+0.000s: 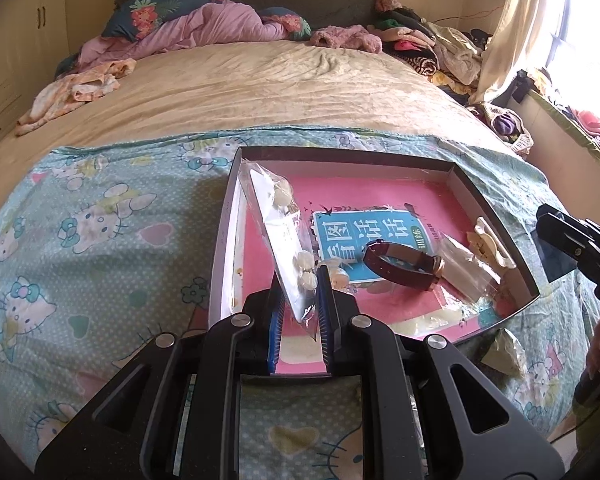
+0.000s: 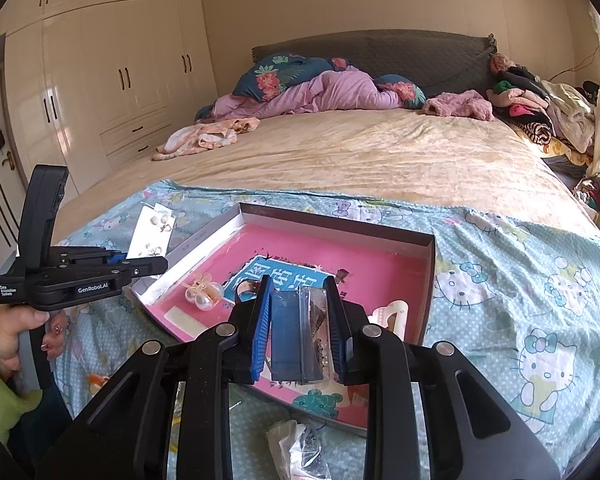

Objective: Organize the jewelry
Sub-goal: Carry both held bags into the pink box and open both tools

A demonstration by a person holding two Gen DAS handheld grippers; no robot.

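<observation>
Left gripper [image 1: 300, 308]: fingers pinched on the lower end of a bagged earring card [image 1: 284, 240], which is held tilted up and away over the left part of the shallow box [image 1: 496, 216]. In the right wrist view the same card [image 2: 152, 232] is seen standing above the box's left edge, clear of the floor.

Right gripper [image 2: 300, 332]: blue pads closed on a small clear packet [image 2: 314, 336] with dark contents, held low over the near part of the box. The contents cannot be identified.

Inside the box, on the pink lining: a blue booklet [image 1: 364, 244], a brown strap watch [image 1: 404, 266] resting on it, a clear sachet [image 1: 464, 268] just beside the watch, and a cream hair clip [image 1: 488, 244] against the right wall. From the right wrist view a pearl-and-bow piece [image 2: 204, 294] is noted near the left wall. Outside the box, on the cat-print sheet [image 1: 80, 240], a crumpled bag [image 1: 504, 350] lies near the box's near right corner, and a further bagged item [image 2: 300, 446] lies just in front of the box.

Step judged in hand: both pieces are to be laid into the box.

Advice for doing it well:
- The card should be lowered flat along the left wall, away from the pearl piece, before the pinch is released.
- The bag is slippery; release only once the card is supported.
- The packet is best placed in the bare pink area at the near side, not on the watch.
- One piece should be set down at a time, so the grippers are kept apart.
</observation>
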